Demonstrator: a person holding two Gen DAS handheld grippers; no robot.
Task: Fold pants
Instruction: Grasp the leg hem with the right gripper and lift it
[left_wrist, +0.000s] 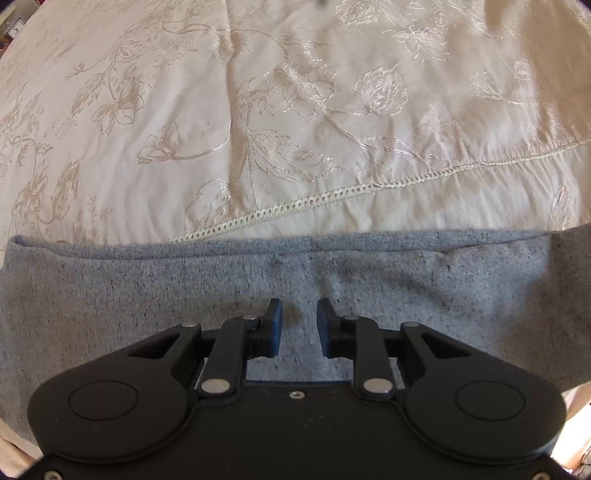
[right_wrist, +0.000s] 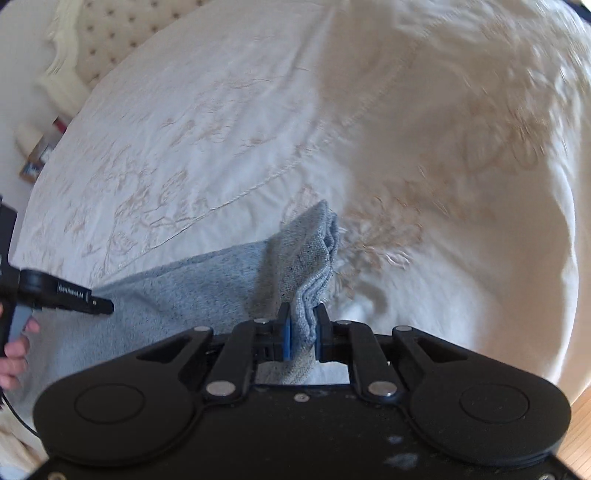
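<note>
Grey speckled pants (left_wrist: 147, 302) lie flat on a cream embroidered bedspread (left_wrist: 258, 129), their hemmed edge running straight across the left wrist view. My left gripper (left_wrist: 299, 314) hangs just above that cloth, pointing down, open with nothing between its pads. In the right wrist view my right gripper (right_wrist: 303, 317) is shut on a bunched, layered end of the pants (right_wrist: 314, 251), which stands up from the bedspread (right_wrist: 221, 129) in a raised fold. The left gripper (right_wrist: 66, 293) shows at the left edge there, held by a hand (right_wrist: 14, 354).
A tufted headboard (right_wrist: 107, 40) and a bedside surface with small items (right_wrist: 37, 155) lie at the far left of the right wrist view. A wooden floor (right_wrist: 580, 424) shows at the lower right beyond the bed's edge.
</note>
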